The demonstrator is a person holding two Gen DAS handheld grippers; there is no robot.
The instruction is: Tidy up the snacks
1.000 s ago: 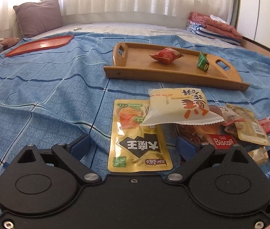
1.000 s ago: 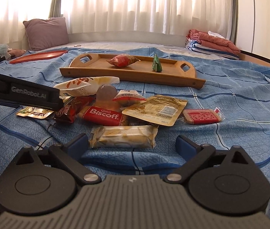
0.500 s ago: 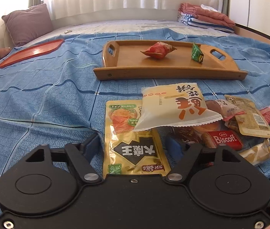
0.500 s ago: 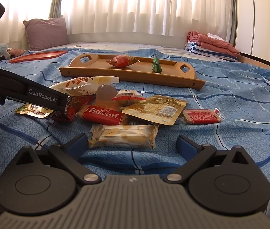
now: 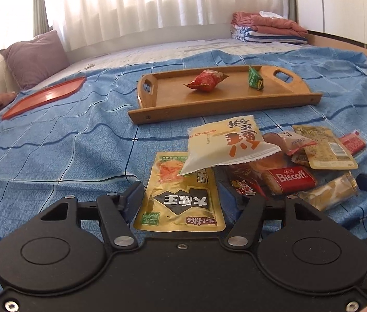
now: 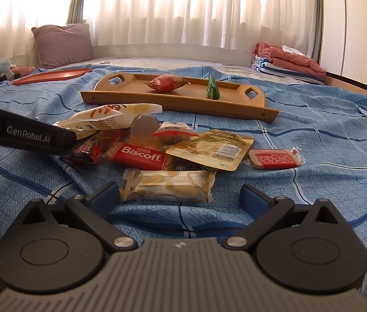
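Left tongs (image 5: 179,197) narrower than 1 second ago, closing around gold pouch (image 5: 179,195) on bed, white bag (image 5: 225,143) overlapping it. Risk: bag dragged along, pouch slips. Right tongs (image 6: 179,197) open, empty. Tray (image 5: 225,98) holds 2 snacks.

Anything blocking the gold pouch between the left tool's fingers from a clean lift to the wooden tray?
Yes: the white snack bag overlaps the gold pouch's far end. Beyond that, bare sheet leads to the wooden tray. The left tool is closing around the pouch.
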